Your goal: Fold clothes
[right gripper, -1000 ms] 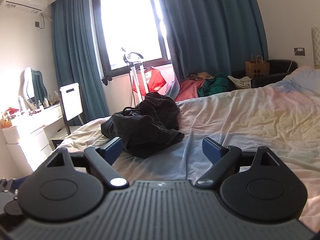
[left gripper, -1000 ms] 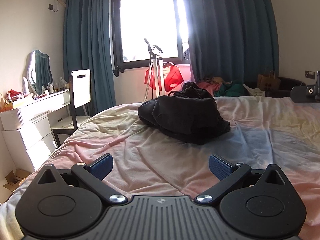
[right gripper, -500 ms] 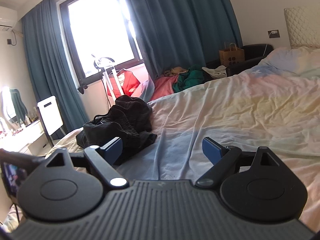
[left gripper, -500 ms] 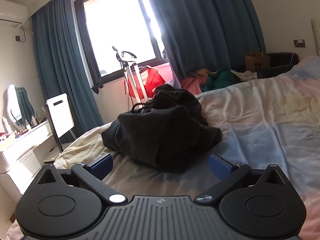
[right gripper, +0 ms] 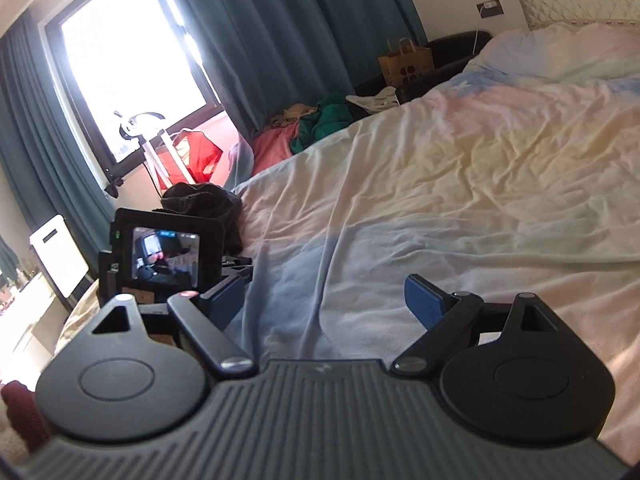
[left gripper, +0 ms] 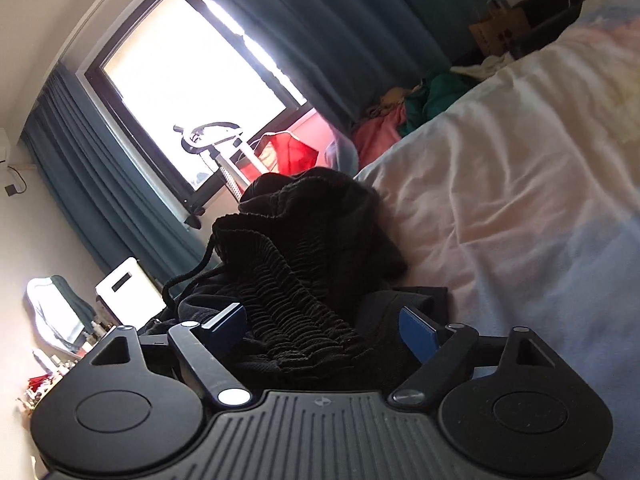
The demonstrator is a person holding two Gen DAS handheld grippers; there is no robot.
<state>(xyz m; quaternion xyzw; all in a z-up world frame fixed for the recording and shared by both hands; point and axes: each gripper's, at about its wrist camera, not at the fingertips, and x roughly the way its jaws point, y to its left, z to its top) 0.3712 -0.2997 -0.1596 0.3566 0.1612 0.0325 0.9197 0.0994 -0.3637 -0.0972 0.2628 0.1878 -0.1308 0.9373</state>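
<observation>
While the left gripper (left gripper: pixel 322 330) closes its jaws around the ribbed waistband of the black garment (left gripper: pixel 308 248) heaped at the bed's (left gripper: pixel 520 184) edge, it may pinch several layers, perhaps the drawstring too. From the right wrist, the right gripper (right gripper: pixel 326 300) hangs wide and empty over bare sheet, well apart from the heap, so a one-sided lift could drag it off.

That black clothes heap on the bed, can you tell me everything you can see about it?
The crumpled black fabric clothes heap is soft, dark cloth piled up, not folded. A ribbed, gathered band with a thin black cord looping off it runs across the front, like a stretchy waistband. It lies near the edge of the pastel pink-and-blue bedsheet. The left gripper has its jaws closing around the ribbed part; the blue pads do not press on it yet. From the right wrist view the heap is partly hidden.
</observation>
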